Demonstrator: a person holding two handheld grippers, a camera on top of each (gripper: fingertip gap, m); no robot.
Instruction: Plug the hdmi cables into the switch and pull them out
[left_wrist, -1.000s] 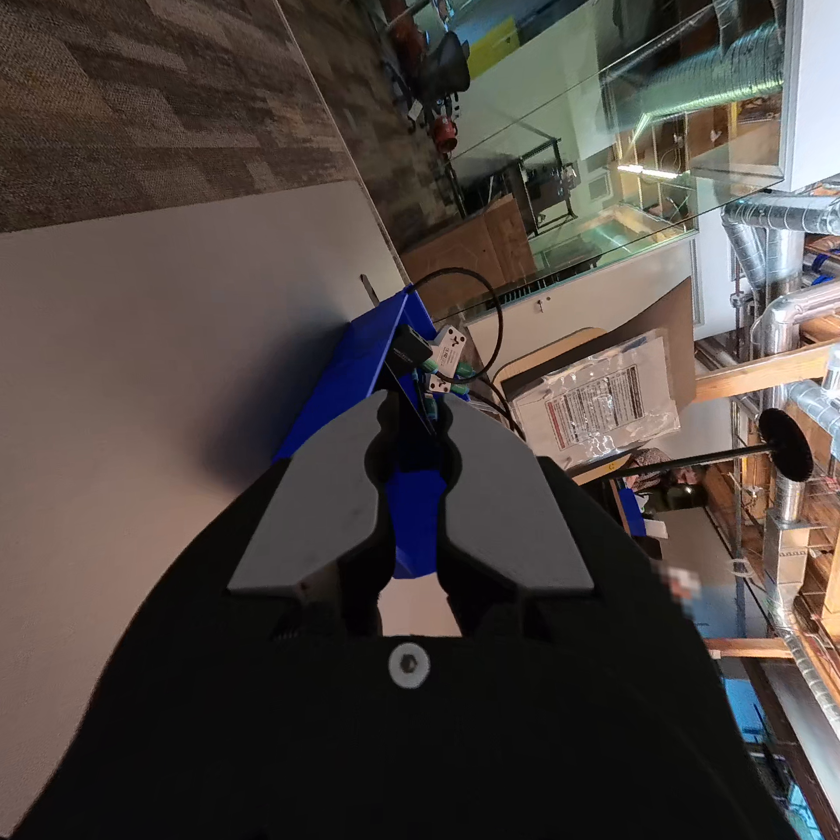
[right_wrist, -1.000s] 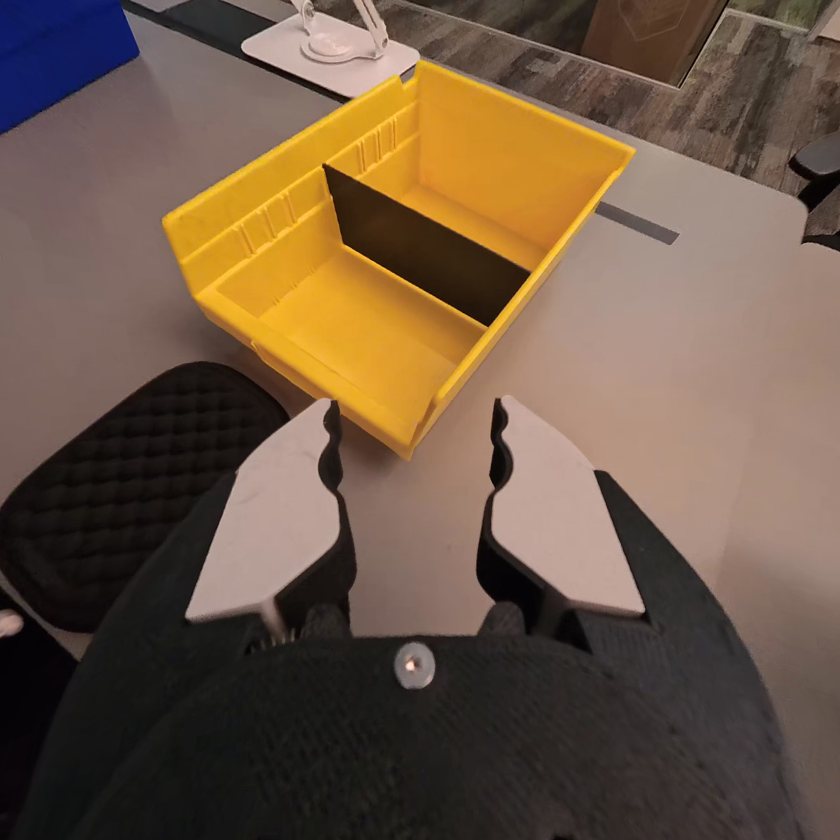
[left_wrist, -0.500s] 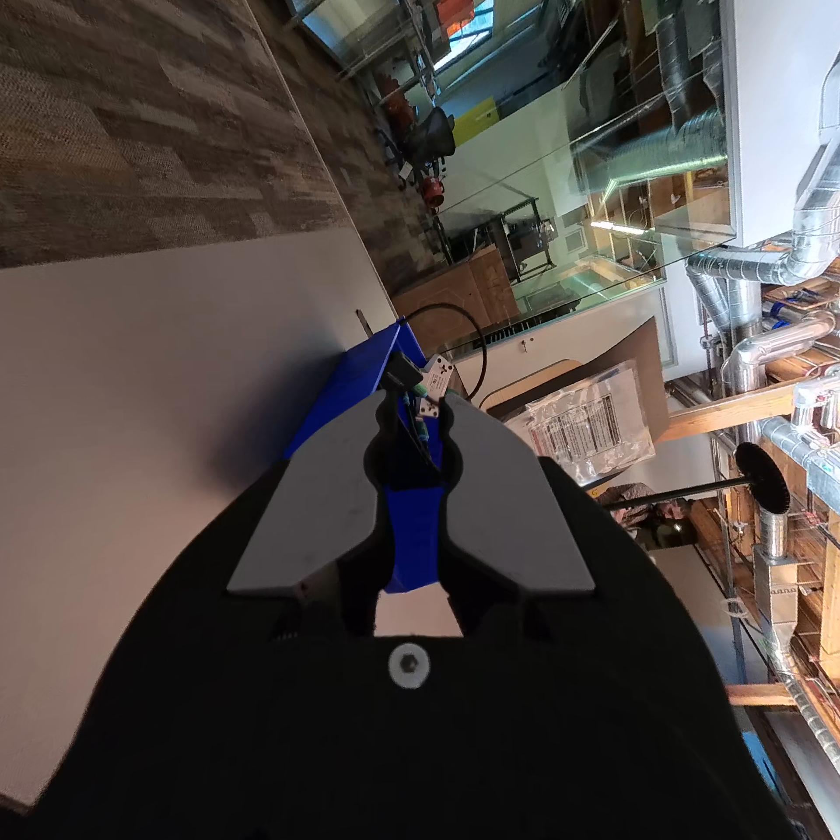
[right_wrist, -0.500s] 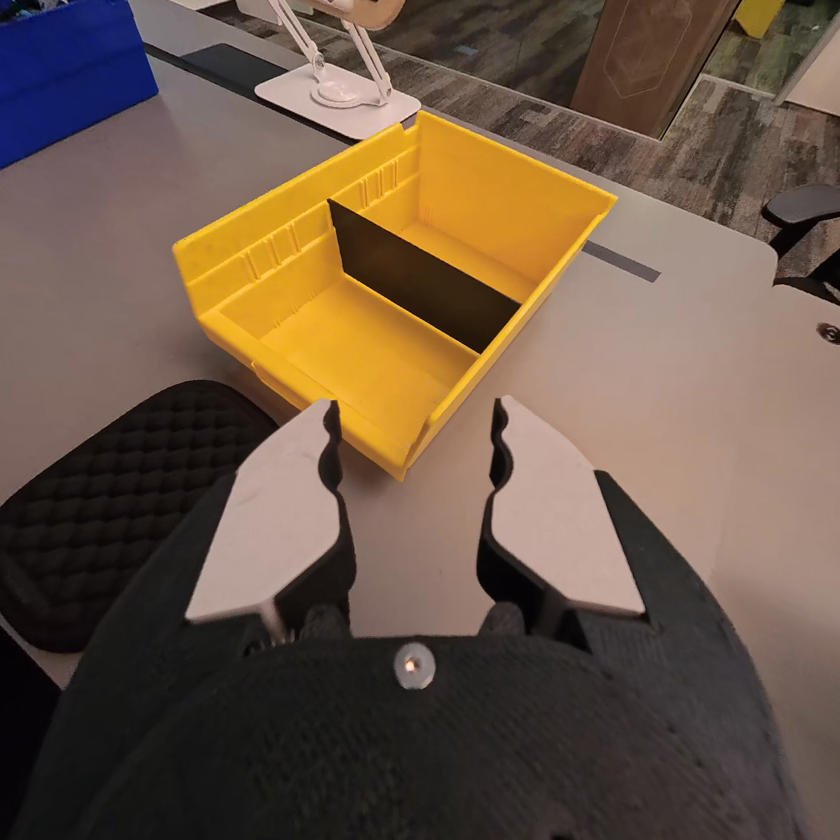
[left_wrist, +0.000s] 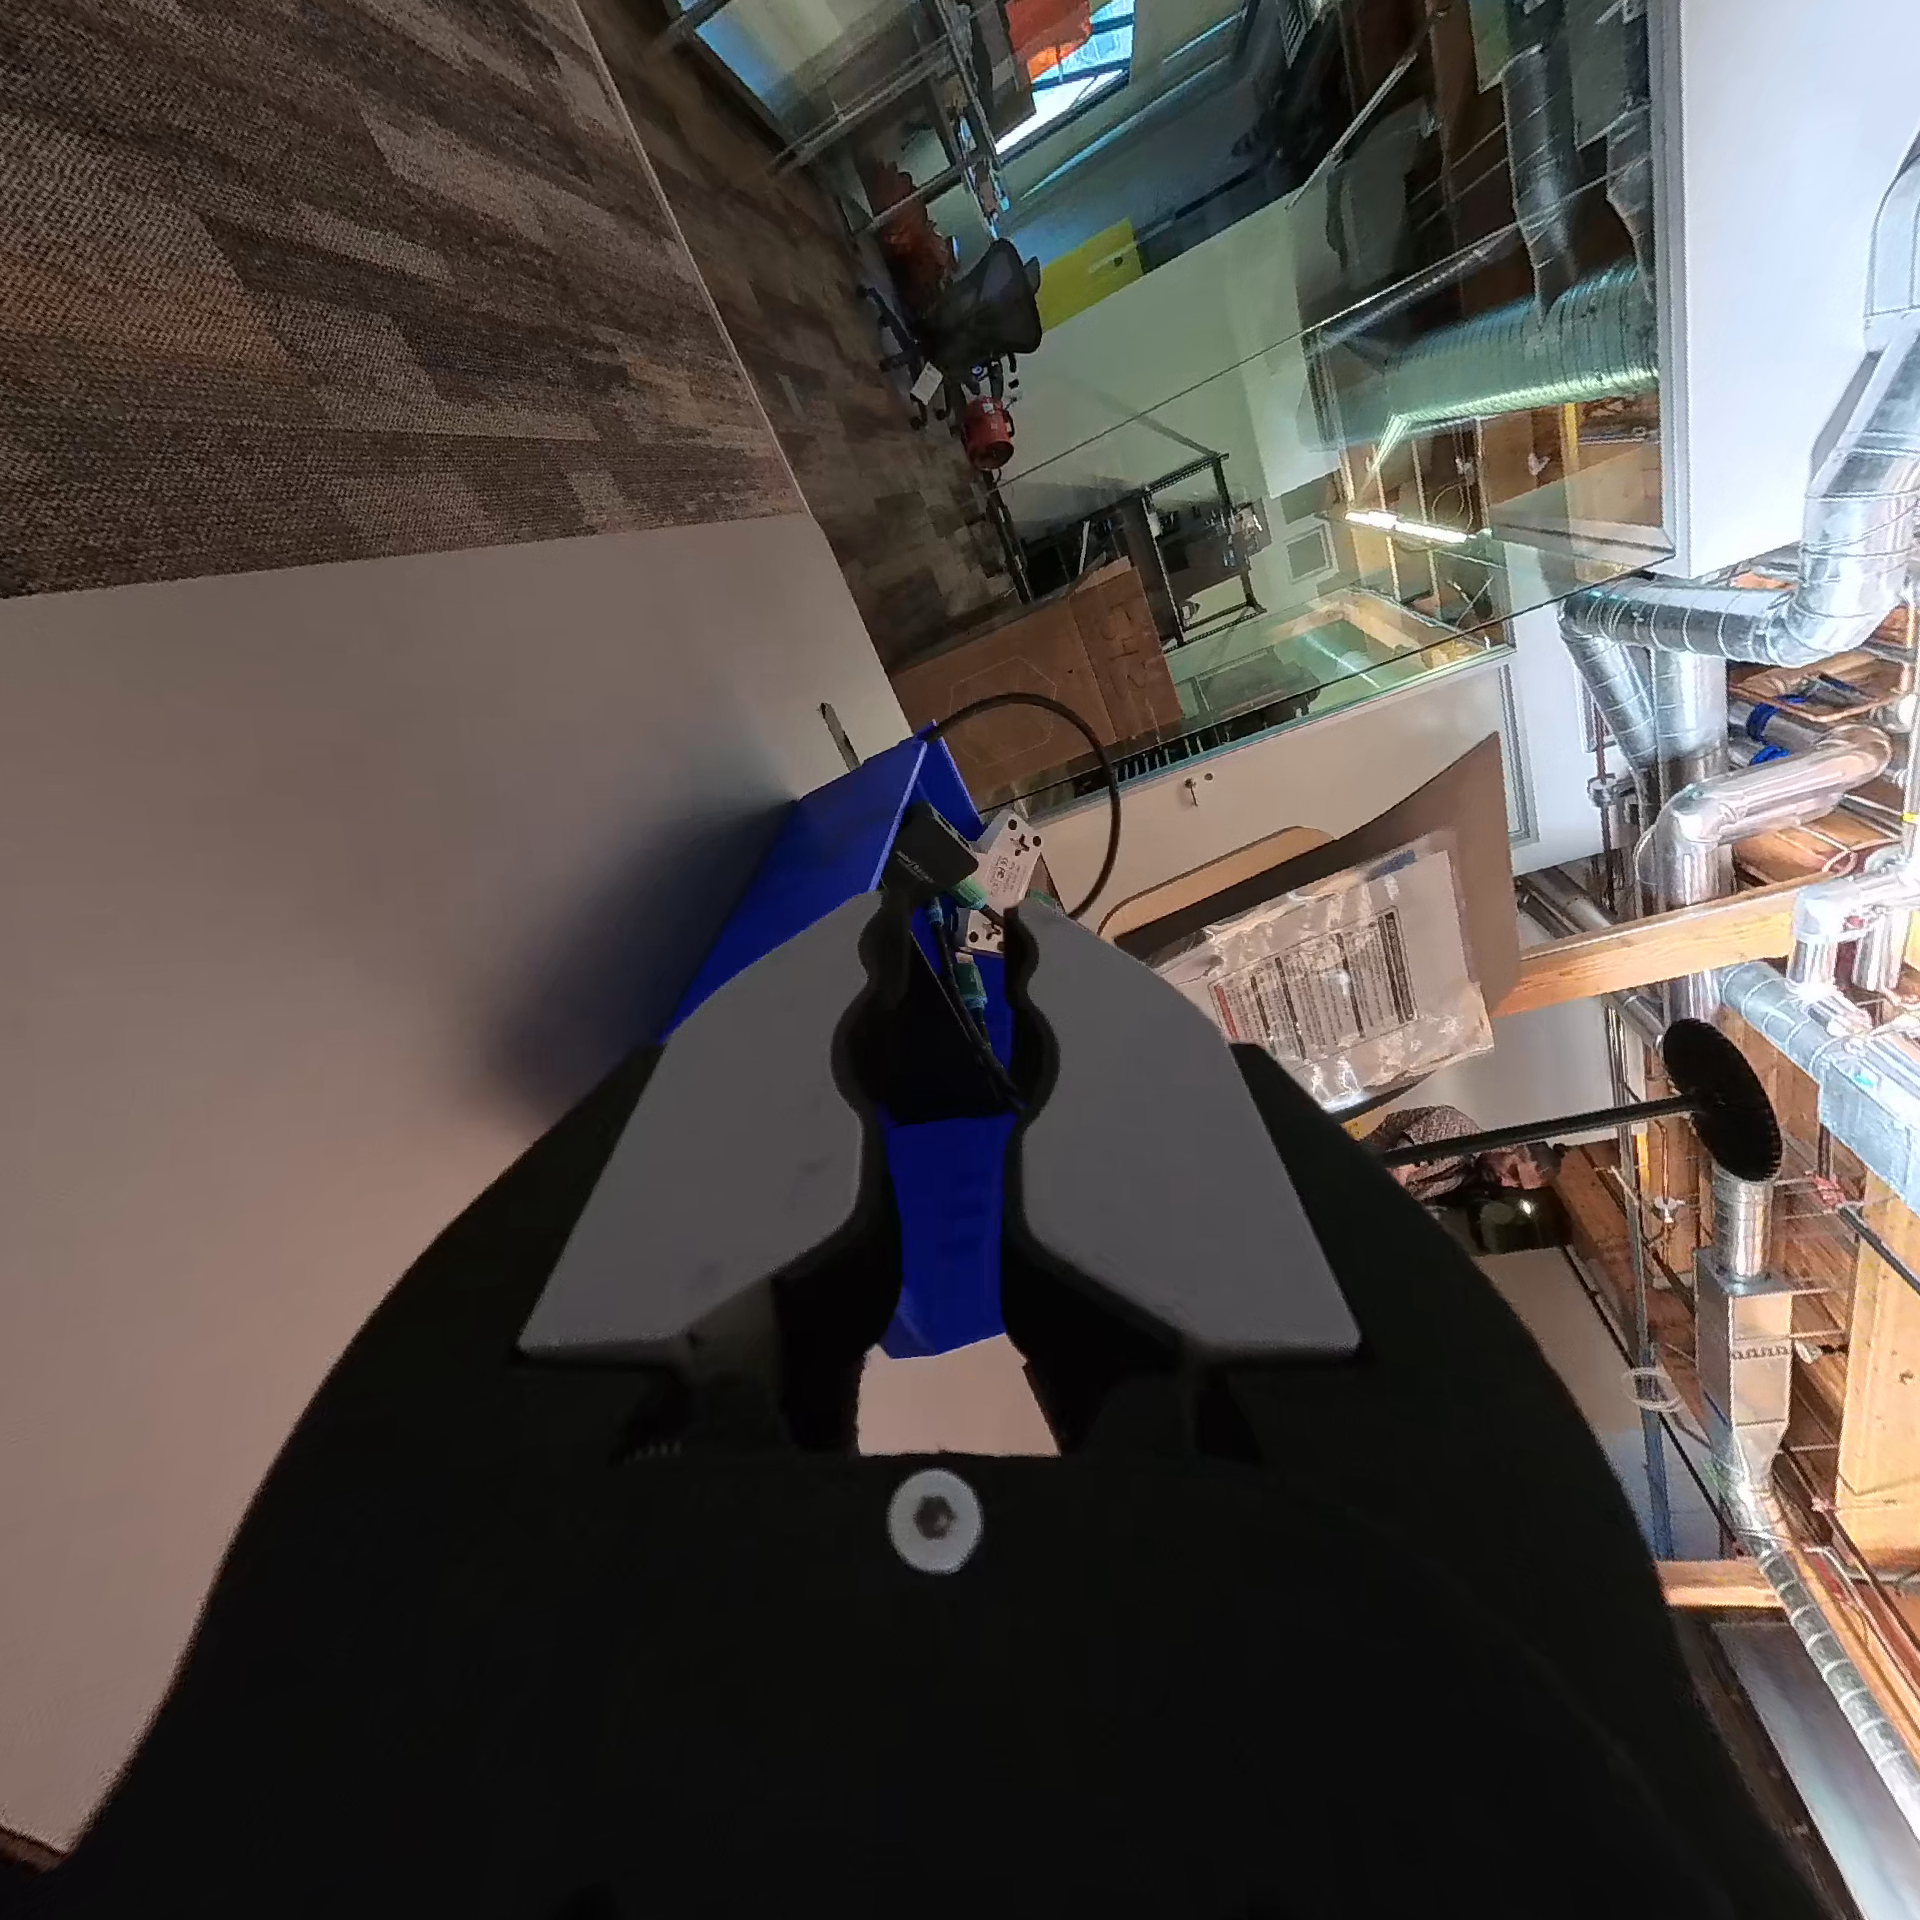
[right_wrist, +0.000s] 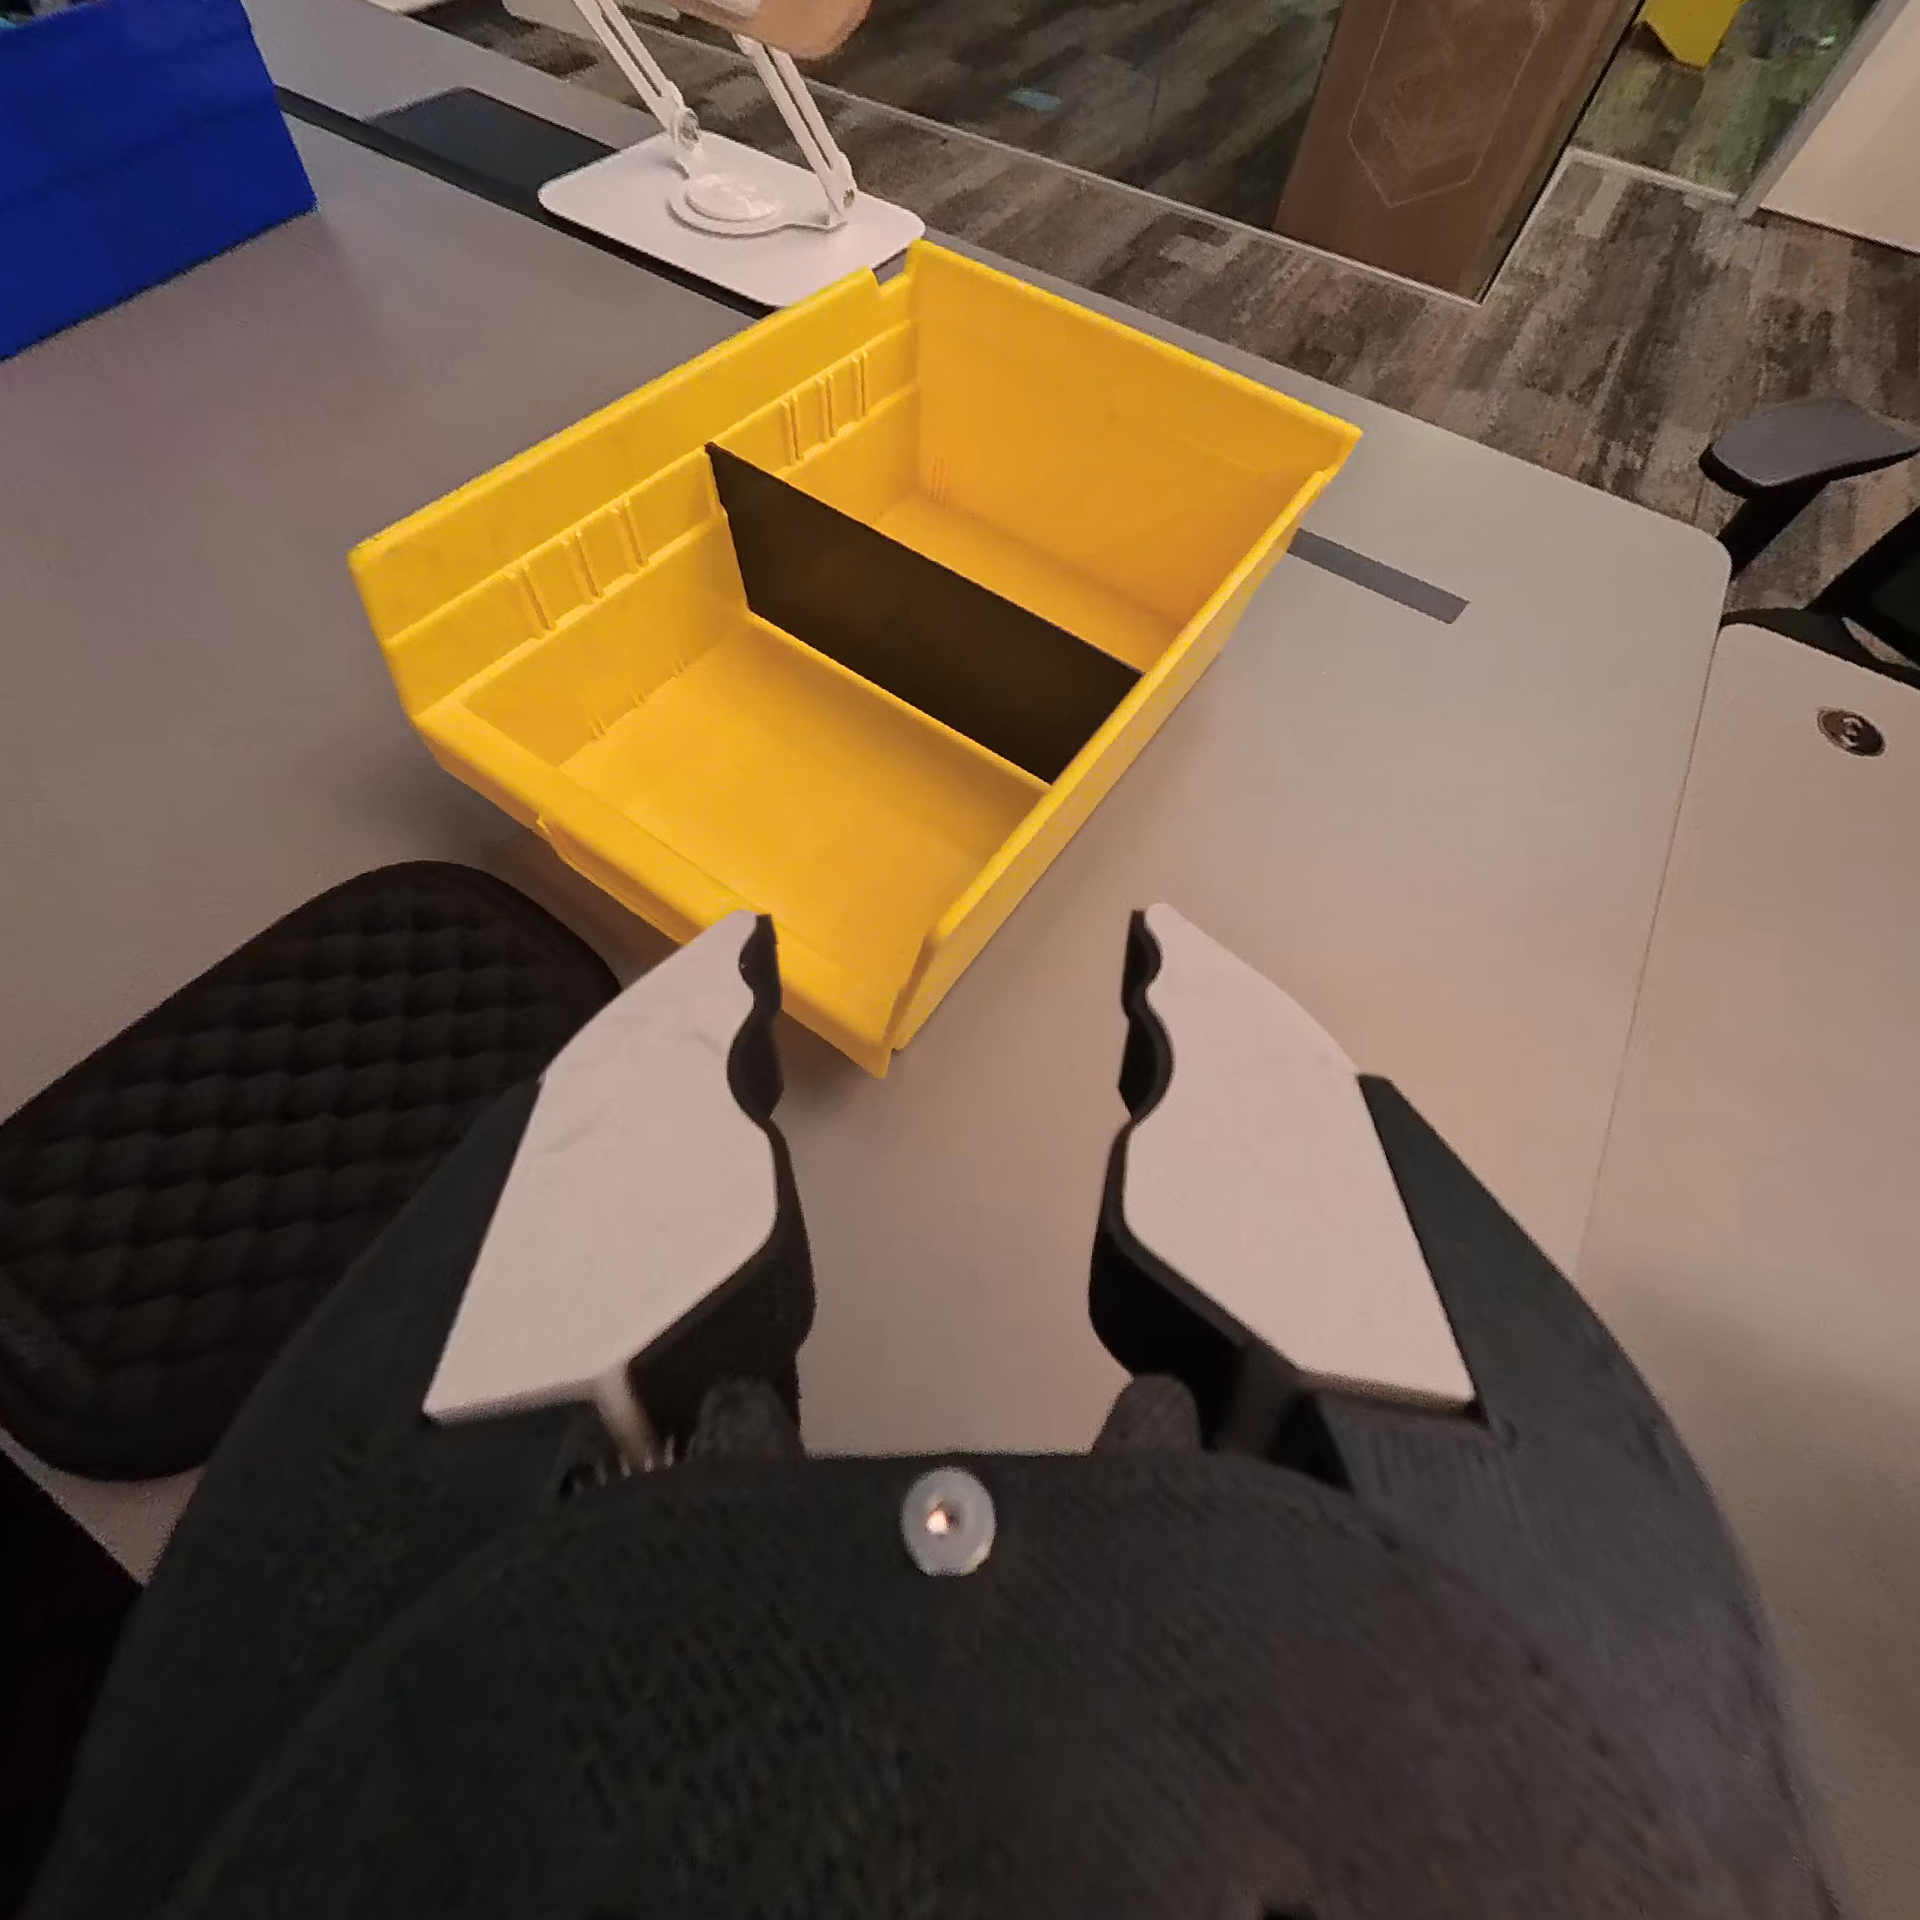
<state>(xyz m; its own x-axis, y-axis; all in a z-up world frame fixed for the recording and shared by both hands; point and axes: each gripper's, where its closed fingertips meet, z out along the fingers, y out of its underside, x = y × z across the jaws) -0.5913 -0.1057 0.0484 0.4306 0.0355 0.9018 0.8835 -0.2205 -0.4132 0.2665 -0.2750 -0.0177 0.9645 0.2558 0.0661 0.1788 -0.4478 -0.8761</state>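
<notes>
In the left wrist view, which is turned on its side, a blue bin stands on the grey table. It holds a black box-shaped device, small white adapters and thin black cables with green plugs; one cable loops out over the rim. My left gripper points at the bin from short of it, jaws a narrow gap apart and empty. My right gripper is open and empty above the table, just in front of a yellow bin.
The yellow bin has a black divider and both halves look empty. A black quilted pad lies at the near left. A white stand base sits behind the bin, the blue bin at far left, a chair armrest at right.
Both views have drawn back a little: the blue bin and the yellow bin look slightly smaller, and more of the room shows behind them. Neither gripper's opening has changed.
</notes>
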